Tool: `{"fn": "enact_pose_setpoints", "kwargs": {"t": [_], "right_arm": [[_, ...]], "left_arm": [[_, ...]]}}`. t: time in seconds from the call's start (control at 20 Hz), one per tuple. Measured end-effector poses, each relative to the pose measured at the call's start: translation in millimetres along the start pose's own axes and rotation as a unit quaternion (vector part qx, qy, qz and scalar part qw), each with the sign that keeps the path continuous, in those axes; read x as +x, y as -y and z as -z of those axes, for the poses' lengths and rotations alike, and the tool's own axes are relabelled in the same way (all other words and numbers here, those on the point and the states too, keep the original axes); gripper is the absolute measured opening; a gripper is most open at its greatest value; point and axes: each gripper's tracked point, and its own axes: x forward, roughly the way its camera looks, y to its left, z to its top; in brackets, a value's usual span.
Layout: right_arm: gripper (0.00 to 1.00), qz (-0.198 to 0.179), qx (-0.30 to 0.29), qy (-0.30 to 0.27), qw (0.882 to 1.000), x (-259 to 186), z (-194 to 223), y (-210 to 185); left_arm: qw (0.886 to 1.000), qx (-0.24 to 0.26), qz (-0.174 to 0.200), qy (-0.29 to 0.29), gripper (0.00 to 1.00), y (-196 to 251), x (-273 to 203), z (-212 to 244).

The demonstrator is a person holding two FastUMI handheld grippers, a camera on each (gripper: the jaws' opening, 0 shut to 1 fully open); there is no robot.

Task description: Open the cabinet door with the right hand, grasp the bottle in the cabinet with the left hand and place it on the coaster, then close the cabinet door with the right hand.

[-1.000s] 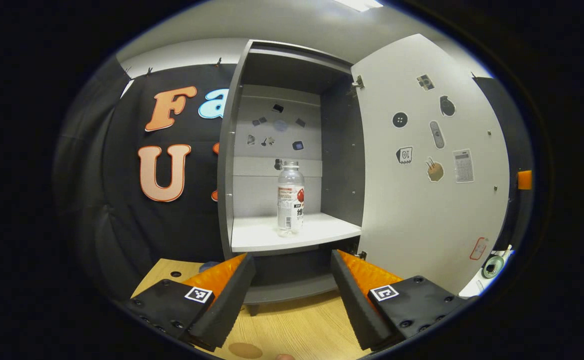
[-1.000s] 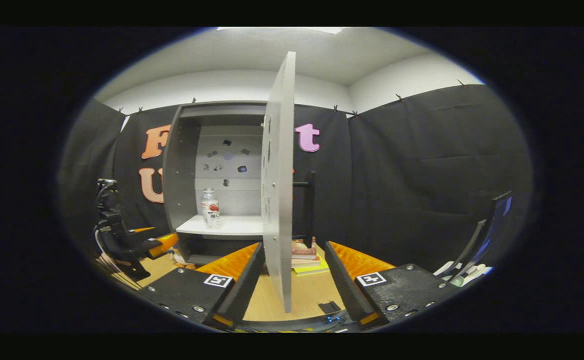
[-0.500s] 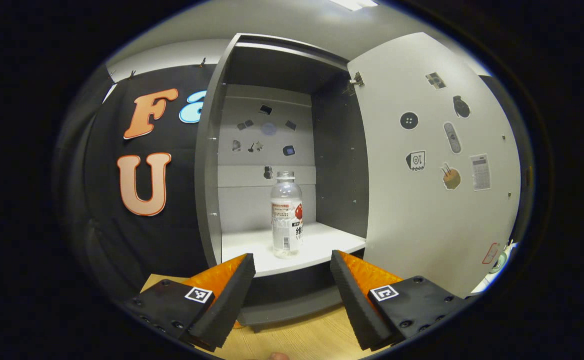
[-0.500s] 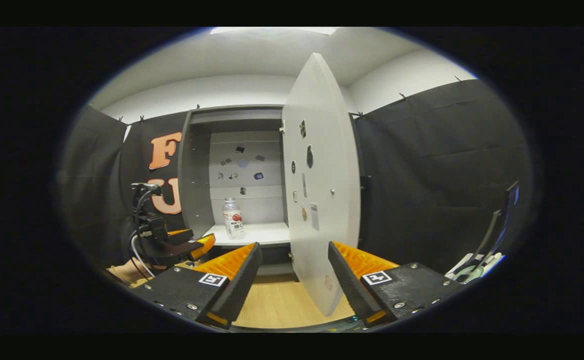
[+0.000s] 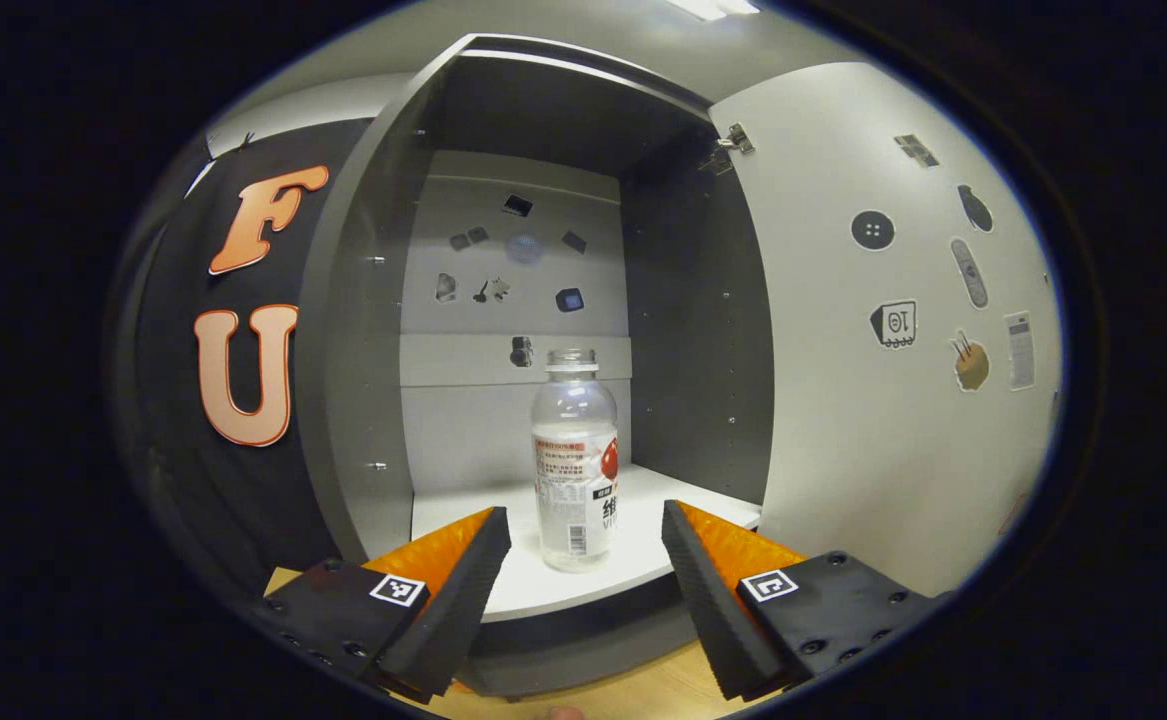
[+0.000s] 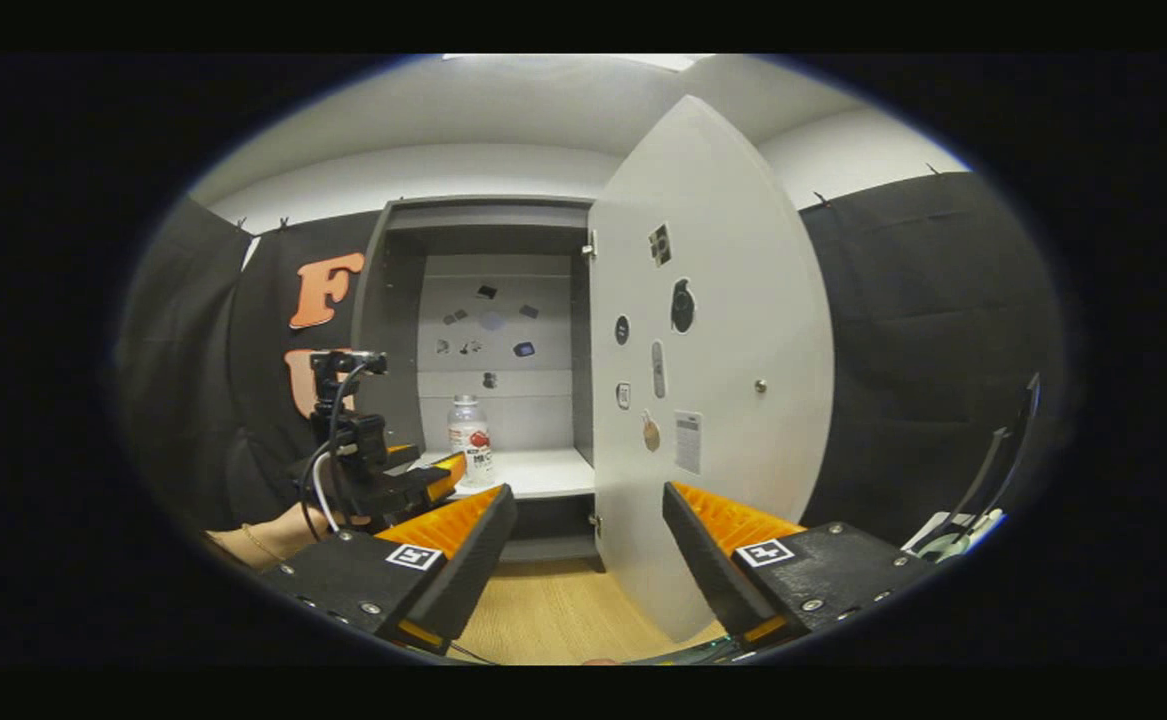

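Cabinet (image 5: 363, 400) is the biggest thing I see, grey carcass standing on the wooden table (image 6: 543, 620), one white shelf (image 5: 583, 590) inside, small stickers on the back panel. In the right gripper view the cabinet (image 6: 398, 330) sits left of centre.

Cabinet door (image 5: 893, 400) is swung wide open on the right side, hinged at the cabinet's right wall, inner face toward me with stickers on it. Right gripper view has the door (image 6: 713, 400) open too, lower edge coming down between my right fingers but farther off, not touching them as far as I can tell.

Left gripper (image 5: 583, 545) is spread wide, holding nothing, fingers either side of the bottle's base in the left gripper view, with a gap on both sides, no contact. From the right gripper view I see the left gripper (image 6: 433, 480) just in front of the shelf edge, a hand (image 6: 263, 535) behind it.

Right gripper (image 6: 588, 525) is also wide apart, empty, hanging over the table in front of the cabinet.

Bottle (image 5: 575, 460) stands upright on the shelf, clear plastic, label round the body, near the front edge. Right gripper view: bottle (image 6: 470, 452) upright, just past the left gripper's tips.
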Motion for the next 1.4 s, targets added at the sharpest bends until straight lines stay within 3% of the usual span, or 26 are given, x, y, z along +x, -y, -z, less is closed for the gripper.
{"fn": "enact_pose_setpoints", "kwargs": {"t": [0.7,1.0,1.15,1.4], "right_arm": [[0.92,-0.034,-0.037,-0.008,0.999,51,12,-51],[0.92,-0.026,0.008,-0.023,0.999,57,24,-37],[0.92,-0.015,0.018,-0.022,0.999,58,25,-23],[0.92,-0.017,0.028,-0.025,0.999,56,26,-20]], "left_arm": [[1.0,-0.009,0.018,0.007,0.98,5,89,0],[1.0,-0.001,0.007,0.001,0.98,3,103,8],[1.0,0.004,-0.001,0.001,0.87,0,106,9],[1.0,0.007,-0.003,0.0,0.84,1,104,9]]}}
